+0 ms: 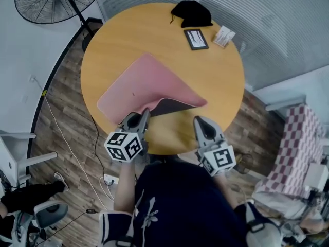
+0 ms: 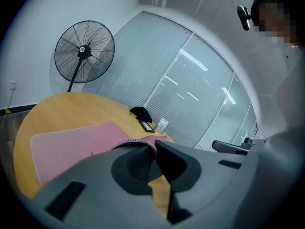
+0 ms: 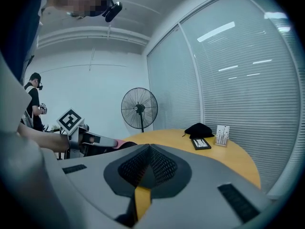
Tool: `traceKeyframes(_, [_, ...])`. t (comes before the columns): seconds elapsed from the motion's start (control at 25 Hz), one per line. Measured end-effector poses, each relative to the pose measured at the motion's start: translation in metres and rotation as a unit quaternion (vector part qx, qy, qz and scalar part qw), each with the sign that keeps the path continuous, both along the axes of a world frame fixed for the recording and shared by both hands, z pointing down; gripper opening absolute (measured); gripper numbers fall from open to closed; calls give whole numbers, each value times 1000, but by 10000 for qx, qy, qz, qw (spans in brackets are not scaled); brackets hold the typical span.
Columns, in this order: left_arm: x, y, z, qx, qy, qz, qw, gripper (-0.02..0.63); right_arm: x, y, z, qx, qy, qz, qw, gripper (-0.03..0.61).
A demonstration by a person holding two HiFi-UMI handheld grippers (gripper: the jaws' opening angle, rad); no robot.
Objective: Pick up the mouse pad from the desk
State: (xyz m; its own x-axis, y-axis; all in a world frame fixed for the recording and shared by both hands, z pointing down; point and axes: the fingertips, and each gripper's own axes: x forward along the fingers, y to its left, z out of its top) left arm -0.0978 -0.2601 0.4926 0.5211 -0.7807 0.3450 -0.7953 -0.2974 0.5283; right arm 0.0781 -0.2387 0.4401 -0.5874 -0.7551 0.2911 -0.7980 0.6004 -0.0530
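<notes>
Clearly, left gripper (image 1: pixel 142 115) fingers pinch the mouse pad (image 1: pixel 140 82) edge; right gripper (image 1: pixel 199 121) fingers are pressed together.

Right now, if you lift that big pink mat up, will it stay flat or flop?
Probably flop: the thin pink rectangular mouse pad curls where the left tool pinches its corner. It seems light: one corner grip raises it. Its dark underside might grip the round wooden table.
</notes>
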Motion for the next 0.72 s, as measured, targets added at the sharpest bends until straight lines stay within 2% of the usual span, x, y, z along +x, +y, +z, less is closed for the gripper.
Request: traceKeyframes(0.72, [-24,-71,-79,892,-338,-13,9954,20,1,-26,-43,485,-385,214,9978,3])
